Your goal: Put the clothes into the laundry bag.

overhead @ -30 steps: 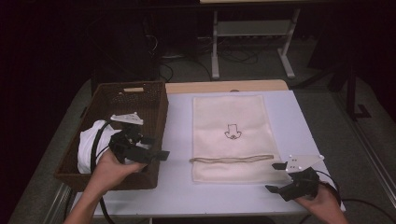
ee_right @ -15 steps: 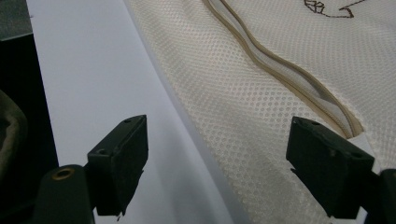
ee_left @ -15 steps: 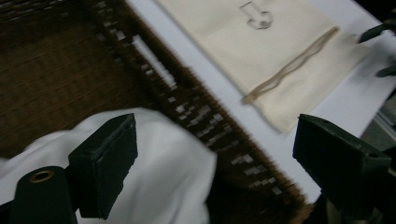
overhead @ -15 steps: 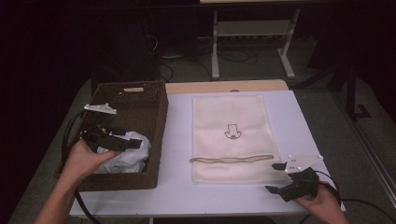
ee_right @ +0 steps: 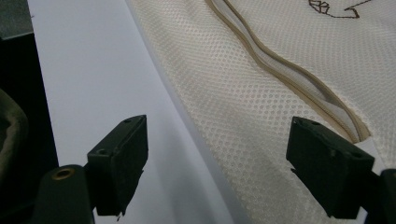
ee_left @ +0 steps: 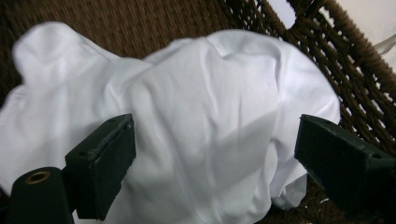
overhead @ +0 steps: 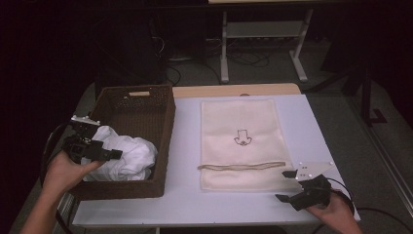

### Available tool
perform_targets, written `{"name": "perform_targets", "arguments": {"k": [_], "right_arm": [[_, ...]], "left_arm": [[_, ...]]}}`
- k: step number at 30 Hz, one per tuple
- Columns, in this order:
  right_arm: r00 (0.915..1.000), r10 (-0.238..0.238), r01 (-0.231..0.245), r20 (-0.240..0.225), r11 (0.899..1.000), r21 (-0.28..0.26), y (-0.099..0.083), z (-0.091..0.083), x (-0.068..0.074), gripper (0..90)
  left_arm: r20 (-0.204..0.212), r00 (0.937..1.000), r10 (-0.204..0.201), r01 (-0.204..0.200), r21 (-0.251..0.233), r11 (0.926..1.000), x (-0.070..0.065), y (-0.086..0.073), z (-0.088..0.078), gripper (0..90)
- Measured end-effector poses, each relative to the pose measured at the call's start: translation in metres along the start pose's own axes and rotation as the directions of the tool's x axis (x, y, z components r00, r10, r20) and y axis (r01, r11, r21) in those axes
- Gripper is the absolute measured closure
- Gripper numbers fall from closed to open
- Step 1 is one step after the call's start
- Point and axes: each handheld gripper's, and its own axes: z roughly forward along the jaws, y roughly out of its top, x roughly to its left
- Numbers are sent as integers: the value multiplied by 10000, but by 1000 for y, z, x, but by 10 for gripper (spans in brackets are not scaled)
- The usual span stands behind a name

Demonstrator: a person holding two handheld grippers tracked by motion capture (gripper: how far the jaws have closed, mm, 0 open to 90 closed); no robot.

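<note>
White garment bunched in the wicker basket looks light, limp and snag-prone, so I'd pinch a raised fold with my left gripper, jaws wide open, holding nothing.

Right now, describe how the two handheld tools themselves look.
Both are black. The left tool carries a pale plate on top and trails a dark cable. The right tool bears a grey three-cornered plate with small dots, cable looping behind. Each has two blocky black jaws with flat pads. Forearms appear bare.
</note>
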Motion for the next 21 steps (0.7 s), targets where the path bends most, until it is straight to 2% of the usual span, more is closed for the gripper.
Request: {"name": "perform_targets", "arguments": {"k": [2, 4, 5, 7, 9, 11, 13, 15, 16, 19, 20, 21], "right_arm": [[10000, -6, 6, -12, 10000, 13, 0, 1, 0, 198], [10000, 26, -25, -66, 10000, 70, 0, 2, 0, 196], [10000, 1, -1, -74, 10000, 70, 0, 2, 0, 196], [10000, -39, 40, -78, 9999, 97, 1, 2, 1, 197], [10000, -10, 10, -81, 10000, 91, 1, 3, 1, 197], [9999, -33, 34, -102, 9999, 107, 1, 3, 0, 197], [9999, -31, 32, -104, 9999, 133, 2, 3, 1, 197], [9999, -86, 87, -110, 9999, 102, 2, 3, 1, 197], [9999, -86, 87, -108, 9999, 89, 3, 2, 2, 198], [9996, -259, 260, -134, 9996, 52, 10, 0, 1, 204], [9990, -394, 399, -223, 9989, 245, 16, 2, -4, 208], [9990, -394, 399, -223, 9989, 245, 16, 2, -4, 208]], "left_arm": [[-22, 10000, -74, 74, 142, 9999, 0, -2, 5, 121], [-49, 9999, -101, 104, 626, 9980, -1, -3, 12, 109], [-90, 9999, -59, 67, 926, 9957, -2, -3, 17, 108], [-148, 9999, 9, 17, 1750, 9846, -2, -3, 28, 107], [-121, 9999, -83, 103, 1786, 9839, -1, -2, 31, 106], [-8, 9997, -240, 237, 1969, 9801, 1, 0, 36, 106], [30, 9995, -317, 302, 2330, 9720, 4, 1, 46, 108], [39, 9994, -347, 328, 2371, 9709, 4, 0, 49, 127], [-14, 9993, -364, 356, 2504, 9675, 5, 1, 53, 127], [-284, 9989, -383, 448, 2828, 9581, 4, 4, 57, 208], [-314, 9989, -362, 437, 2907, 9558, 4, 5, 59, 252], [-365, 9988, -338, 431, 2978, 9537, 3, 5, 61, 252]]}}
